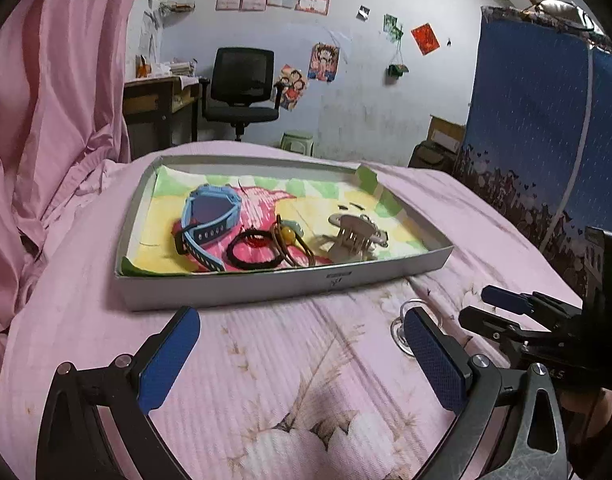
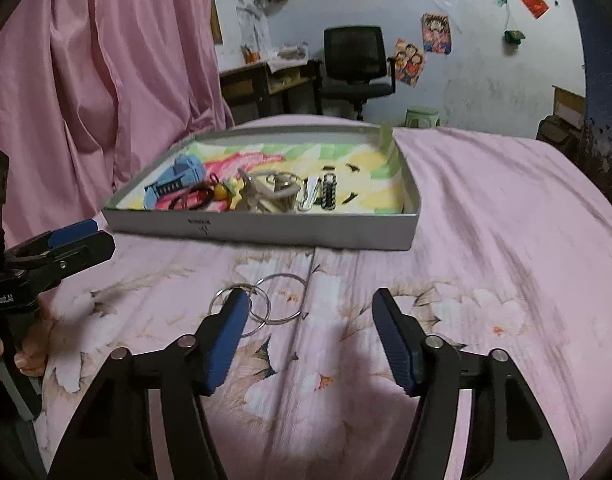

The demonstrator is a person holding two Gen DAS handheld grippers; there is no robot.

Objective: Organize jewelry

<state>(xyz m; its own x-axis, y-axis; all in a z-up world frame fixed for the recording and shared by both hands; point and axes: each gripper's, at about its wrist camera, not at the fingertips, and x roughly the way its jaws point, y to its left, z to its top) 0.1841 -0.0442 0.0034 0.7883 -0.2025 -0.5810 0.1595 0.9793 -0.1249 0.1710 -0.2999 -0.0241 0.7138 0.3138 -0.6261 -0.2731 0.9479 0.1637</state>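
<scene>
While the left claw [image 1: 298, 344] hangs with its fingers wide apart over the pink flowered bedspread [image 1: 266, 360], the shallow grey cardboard tray [image 1: 266, 284] ahead holds a blue wristwatch [image 1: 210, 216] and hair ties. In the right wrist view, the right claw [image 2: 310, 320] is likewise spread, its left finger over two thin interlinked clear bangles [image 2: 274, 300] lying on the bedspread near the tray.

- Your rings [image 2: 280, 299] at lower centre look like thin, shiny metal.
- The bedsheet [image 2: 486, 240] is matt ribbed cloth.
- Your tray [image 2: 266, 232] looks like smooth grey cardboard.
</scene>
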